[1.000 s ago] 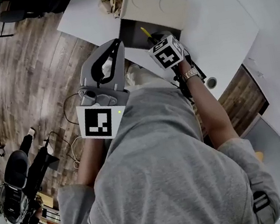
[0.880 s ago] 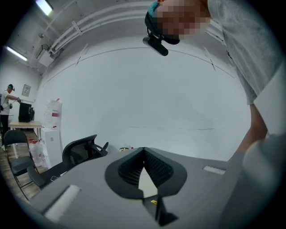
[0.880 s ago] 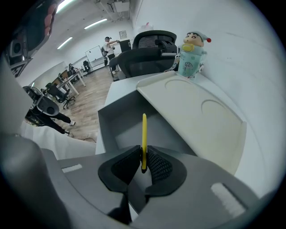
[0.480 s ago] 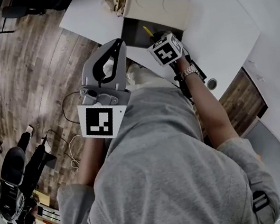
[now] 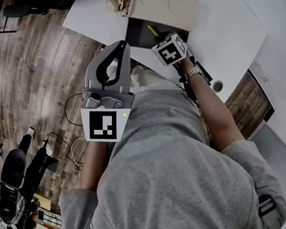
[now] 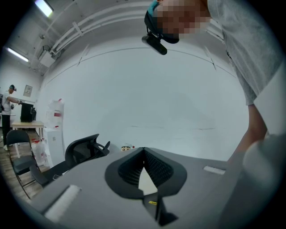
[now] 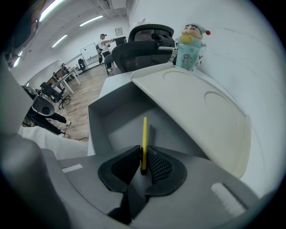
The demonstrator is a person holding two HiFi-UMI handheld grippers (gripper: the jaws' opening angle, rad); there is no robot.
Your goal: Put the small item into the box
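Box (image 7: 117, 117), grey and open on the white bench (image 5: 226, 25), with cream lid (image 7: 196, 112) tilted up along one edge and a cartoon figurine (image 7: 191, 47) just beyond it. Pinched by its lower end in the right claw (image 7: 142, 155): small item (image 7: 144, 134), a thin yellow strip, long axis running straight out along the jaws, free end pointing over the near wall toward the box's hollow. Left claw (image 6: 143, 151) well off to the side, tips pressed together on nothing.

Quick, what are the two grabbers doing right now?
Left gripper: closed, holding nothing.
Right gripper: closed on the thin yellow stick.
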